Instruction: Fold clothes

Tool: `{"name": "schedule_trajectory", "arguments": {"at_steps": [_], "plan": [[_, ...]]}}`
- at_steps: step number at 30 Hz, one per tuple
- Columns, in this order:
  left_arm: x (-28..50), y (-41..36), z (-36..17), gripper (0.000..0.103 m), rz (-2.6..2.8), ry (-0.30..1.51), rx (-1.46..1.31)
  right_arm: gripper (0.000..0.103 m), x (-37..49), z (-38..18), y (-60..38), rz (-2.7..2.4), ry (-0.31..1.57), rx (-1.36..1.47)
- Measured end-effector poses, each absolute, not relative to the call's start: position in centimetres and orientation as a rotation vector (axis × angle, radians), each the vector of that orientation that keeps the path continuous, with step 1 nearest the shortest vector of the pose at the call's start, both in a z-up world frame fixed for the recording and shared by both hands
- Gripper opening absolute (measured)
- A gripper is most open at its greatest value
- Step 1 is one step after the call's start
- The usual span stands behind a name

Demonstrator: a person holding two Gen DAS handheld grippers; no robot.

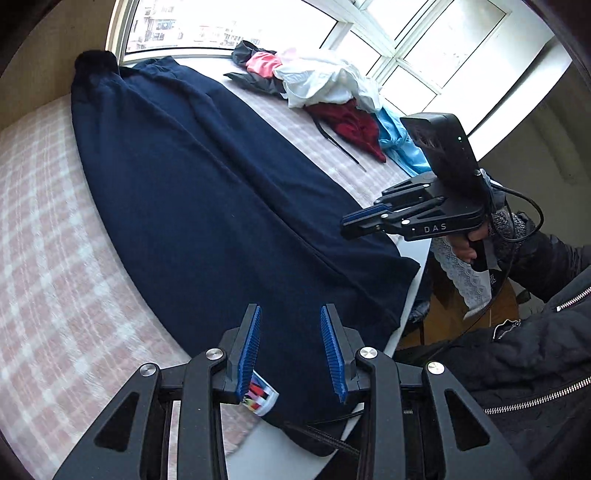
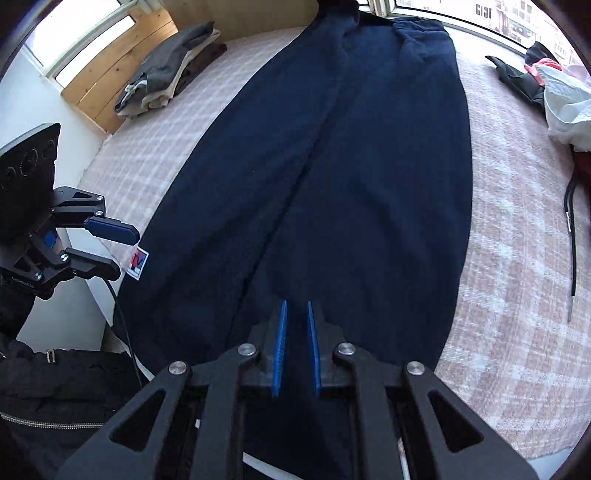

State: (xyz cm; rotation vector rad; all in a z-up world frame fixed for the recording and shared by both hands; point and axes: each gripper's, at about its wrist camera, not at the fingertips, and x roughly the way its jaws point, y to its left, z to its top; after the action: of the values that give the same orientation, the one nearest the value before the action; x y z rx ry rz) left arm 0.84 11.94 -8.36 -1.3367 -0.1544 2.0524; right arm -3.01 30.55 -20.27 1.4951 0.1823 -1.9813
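A: Where is the garment seen?

B: Navy sweatpants (image 2: 332,177) are laid flat and lengthwise on the pink checked bed cover (image 2: 517,258); in the right wrist view they run from the bottom centre up to the top centre of the frame, with a small red, white and blue label (image 2: 137,263) shown at their lower left edge; the near end is seen hanging just over the bed's edge.

A: And the grippers?

B: The left gripper (image 1: 290,354) is held over the near end of the sweatpants, its blue pads (image 1: 251,354) spread wide with nothing between them; the right gripper (image 2: 296,347) is seen above the fabric at bottom centre, its fingers brought close together with a narrow gap left; no cloth is seen pinched.

A: What else is shown?

B: A heap of unfolded clothes (image 1: 325,92) is seen at the upper right of the left wrist view, beside the window (image 1: 221,22); a folded stack (image 2: 170,74) is placed at the upper left of the right wrist view.
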Motion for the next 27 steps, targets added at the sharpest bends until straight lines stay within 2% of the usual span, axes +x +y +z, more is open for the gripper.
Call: {"name": "schedule_trajectory", "arguments": {"at_steps": [2, 5, 7, 8, 9, 12, 17, 20, 27], "plan": [[2.6, 13.2, -9.5, 0.031, 2.059, -0.179, -1.382, 0.013, -1.2, -20.0, 31.1, -1.937, 0.190, 1.473], [5.3, 14.3, -10.7, 0.031, 2.124, -0.192, -1.477, 0.013, 1.6, -18.7, 33.6, -1.826, 0.089, 1.471], [7.3, 14.1, -10.4, 0.031, 2.207, -0.205, -1.499, 0.020, 2.7, -17.6, 36.8, -2.007, 0.100, 1.449], [8.3, 13.8, -10.1, 0.031, 2.245, -0.236, -1.505, 0.031, 2.9, -17.4, 38.1, -2.079, 0.096, 1.446], [9.0, 13.3, -10.0, 0.031, 2.270, -0.292, -1.504, 0.038, 3.0, -17.5, 39.0, -2.115, 0.090, 1.448], [10.4, 12.4, -10.1, 0.033, 2.327, -0.441, -1.516, 0.038, 3.3, -18.0, 41.4, -2.211, 0.072, 1.454], [10.2, 13.8, -11.0, 0.033, 2.374, -0.386, -1.570, 0.038, 3.0, -19.0, 41.3, -2.193, 0.032, 1.484], [9.8, 14.7, -11.4, 0.042, 2.387, -0.344, -1.631, 0.038, 3.0, -19.3, 41.5, -2.184, 0.000, 1.486], [9.8, 15.0, -11.5, 0.044, 2.398, -0.362, -1.657, 0.038, 3.8, -20.1, 42.2, -2.149, -0.115, 1.486]]}}
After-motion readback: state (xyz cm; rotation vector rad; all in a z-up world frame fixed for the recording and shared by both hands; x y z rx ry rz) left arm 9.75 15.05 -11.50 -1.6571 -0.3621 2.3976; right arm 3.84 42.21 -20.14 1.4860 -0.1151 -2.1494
